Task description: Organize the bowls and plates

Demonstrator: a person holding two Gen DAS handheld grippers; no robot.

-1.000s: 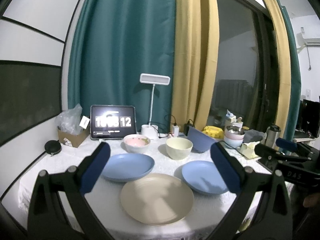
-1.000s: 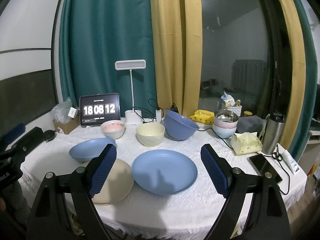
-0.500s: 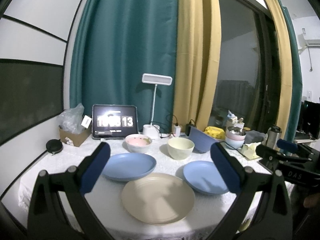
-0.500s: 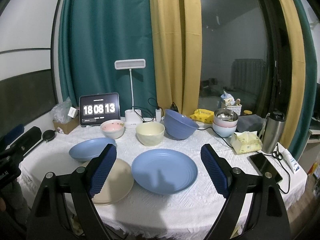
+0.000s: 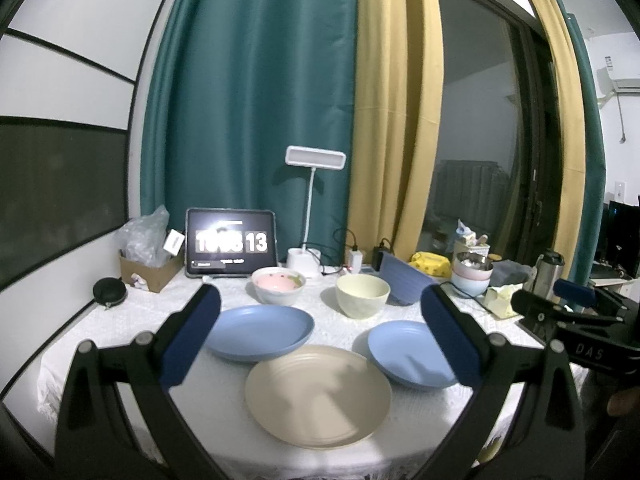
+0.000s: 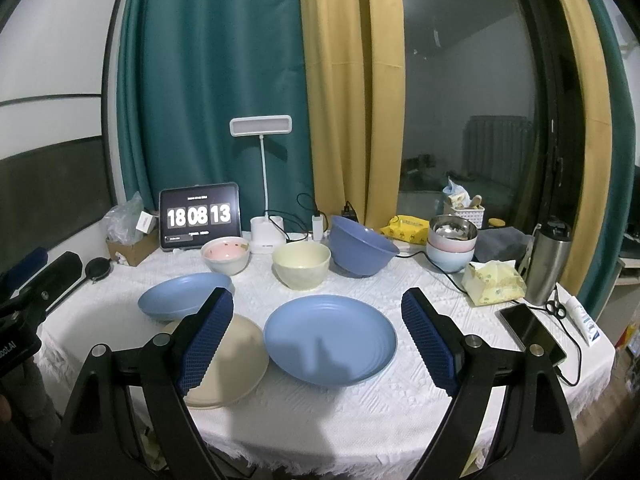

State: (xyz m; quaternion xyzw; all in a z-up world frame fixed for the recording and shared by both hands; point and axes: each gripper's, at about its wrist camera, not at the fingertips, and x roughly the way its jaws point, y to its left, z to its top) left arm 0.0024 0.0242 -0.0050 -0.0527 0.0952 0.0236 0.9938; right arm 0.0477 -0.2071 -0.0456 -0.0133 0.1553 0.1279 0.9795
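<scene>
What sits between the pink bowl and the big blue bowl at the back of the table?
The cream bowl stands between the pink bowl and the big blue bowl, apart from both; the right wrist view shows it clearly.

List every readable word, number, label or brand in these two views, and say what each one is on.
"18 08 13": tablet clock at the back of the table; the left wrist view washes out all but "13".
"DAS": body of the right claw's handle, seen from the left wrist.
"oot.AI" (cut off): body of the left claw's handle, seen from the right wrist.
Small lines on the tablet, the tube and yellow packet: too small to read.
</scene>
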